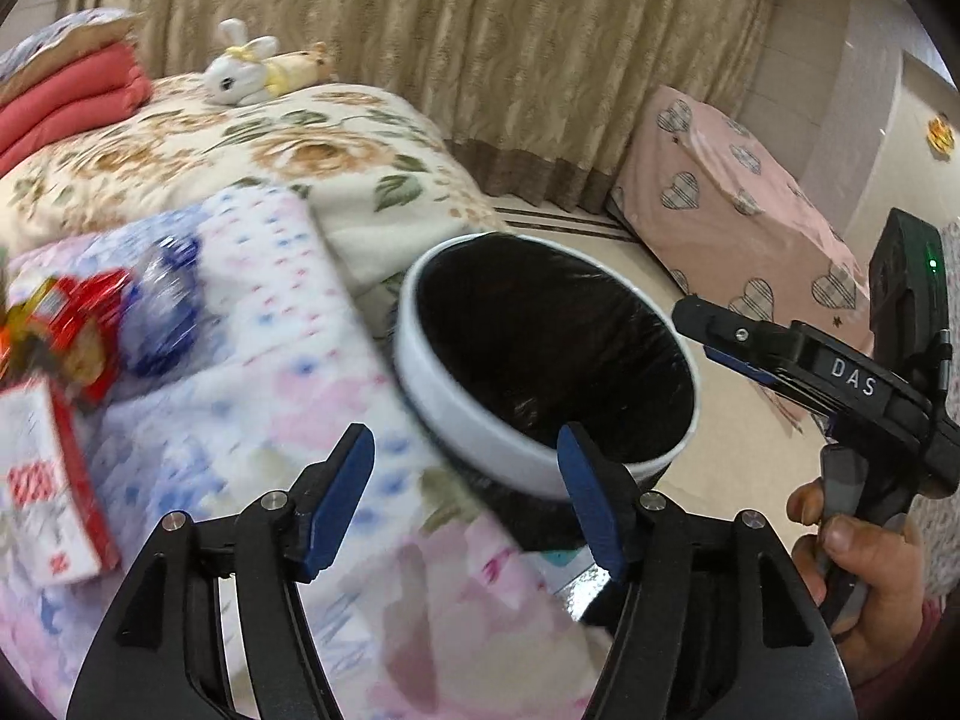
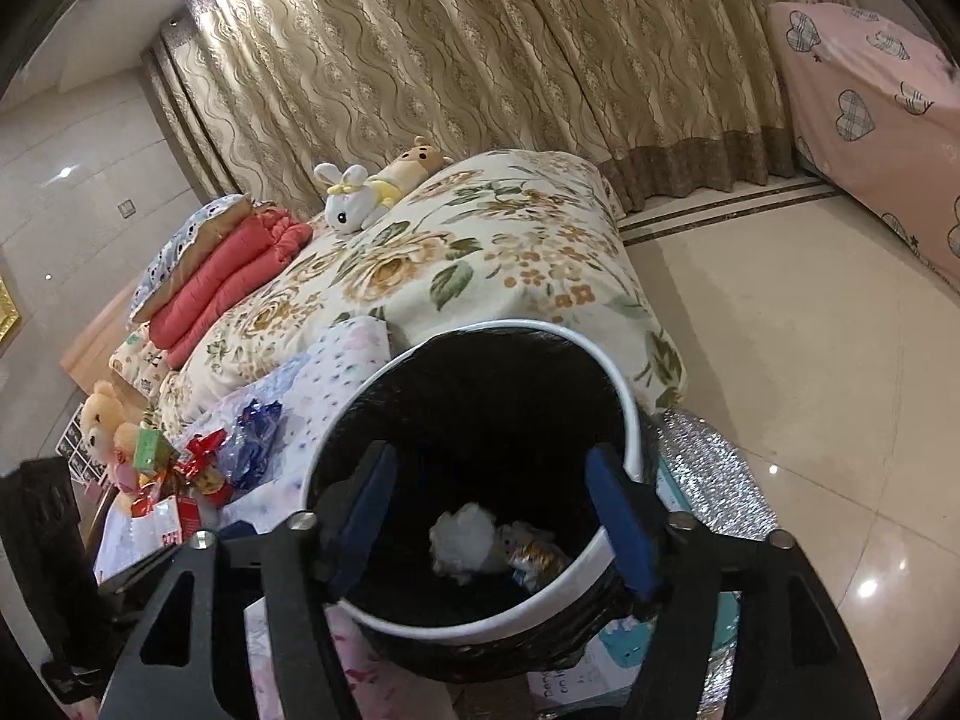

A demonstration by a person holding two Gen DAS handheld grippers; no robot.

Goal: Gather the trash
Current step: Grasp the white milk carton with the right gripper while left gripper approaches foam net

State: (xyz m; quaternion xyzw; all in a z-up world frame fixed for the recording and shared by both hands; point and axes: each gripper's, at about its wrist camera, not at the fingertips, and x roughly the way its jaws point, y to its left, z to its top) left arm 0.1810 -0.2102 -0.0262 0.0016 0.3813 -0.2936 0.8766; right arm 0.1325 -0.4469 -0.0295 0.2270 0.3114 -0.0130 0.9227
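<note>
Trash bin (image 2: 624, 414): white-rimmed, black-lined, standing beside the bed, crumpled white paper (image 2: 462, 540) lying inside.
Wrappers (image 1: 78, 324): lying on the bed, far left of the bin.
Left gripper (image 1: 465, 483): jaws standing apart, gripping nothing.
Right gripper (image 2: 492, 519): hovering over the bin, jaws apart, empty.

You have one bin (image 2: 624, 420), two scraps (image 2: 462, 540) inside it, three plush toys (image 2: 351, 198), two hand-held grippers (image 2: 498, 516).

Lighting: soft indoor; glare on floor (image 2: 864, 588) at 4 o'clock. Left view motion-blurred at 9 o'clock; fisheye vignetting.
</note>
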